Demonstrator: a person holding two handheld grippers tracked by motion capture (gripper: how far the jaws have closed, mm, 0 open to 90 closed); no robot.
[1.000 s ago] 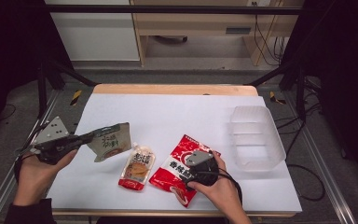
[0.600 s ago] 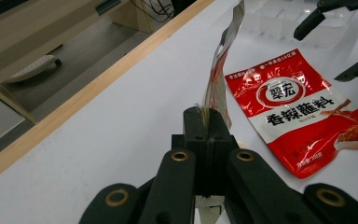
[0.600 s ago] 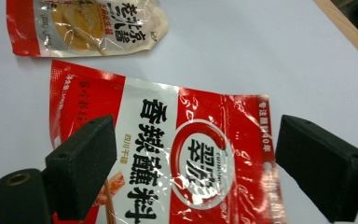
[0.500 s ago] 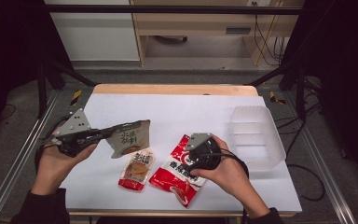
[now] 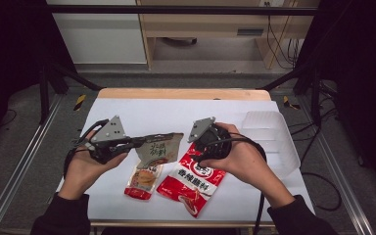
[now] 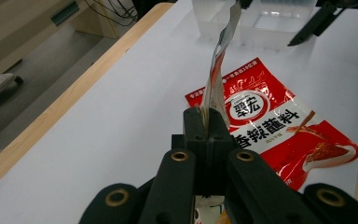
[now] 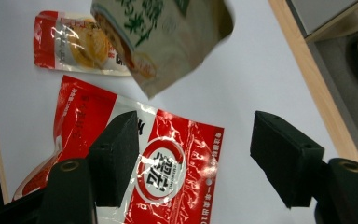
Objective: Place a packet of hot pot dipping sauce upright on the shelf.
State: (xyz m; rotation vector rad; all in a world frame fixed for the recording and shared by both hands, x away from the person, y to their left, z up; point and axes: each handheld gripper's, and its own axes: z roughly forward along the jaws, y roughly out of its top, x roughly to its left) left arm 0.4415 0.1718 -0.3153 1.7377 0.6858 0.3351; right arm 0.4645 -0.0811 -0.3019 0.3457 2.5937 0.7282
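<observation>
I am seeing my left gripper (image 6: 208, 122) clamping its jaws flat on the edge of a tan snack pouch (image 5: 159, 148), which is hanging clear above the white table (image 5: 152, 112). In the left gripper view the tan snack pouch (image 6: 219, 60) is showing edge-on, rising from the jaws toward the clear plastic bin (image 6: 256, 21). My right gripper (image 7: 193, 161) is hovering with its jaws spread wide, gripping nothing, over the big red packet (image 7: 161, 172) lying flat on the table. The right gripper view is giving me the pouch's printed face and the small orange sachet (image 7: 77, 44) beside the red packet; the high view is showing the bin (image 5: 274, 139) at the table's right side.
</observation>
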